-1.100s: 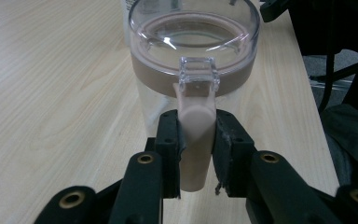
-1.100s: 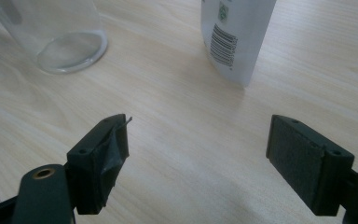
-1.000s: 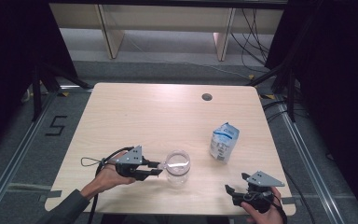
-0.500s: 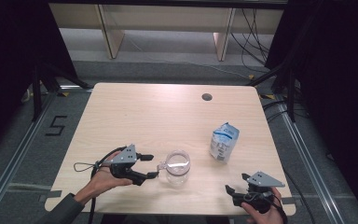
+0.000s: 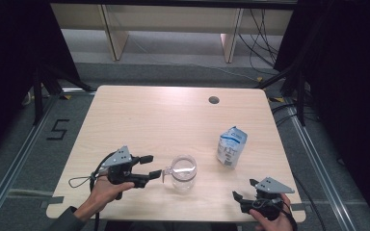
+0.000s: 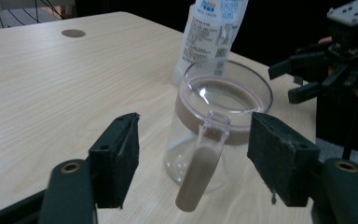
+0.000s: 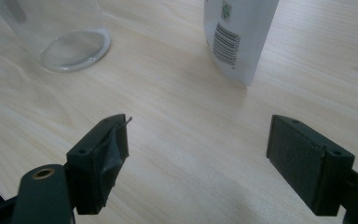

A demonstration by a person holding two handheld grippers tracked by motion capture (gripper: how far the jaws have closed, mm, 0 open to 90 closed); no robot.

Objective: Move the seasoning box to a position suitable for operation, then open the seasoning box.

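From the high view, a clear glass pitcher (image 5: 183,172) stands upright on the wooden table (image 5: 164,120) near its front edge, its handle pointing at the left gripper (image 5: 148,168), whose jaws have just been opening and now stand wide, the tips just short of the handle. A white and blue pouch (image 5: 231,147) stands to the right of the pitcher, apart from it. The right gripper (image 5: 243,190) rests at the front right corner, jaws spread, holding nothing. In the left gripper view, the pitcher's handle (image 6: 204,161) lies between the two open pads without touching either; the pouch (image 6: 212,35) stands behind the pitcher. In the right gripper view, wide jaws frame bare table, with the pitcher's base (image 7: 74,46) and the pouch (image 7: 240,37) beyond them.
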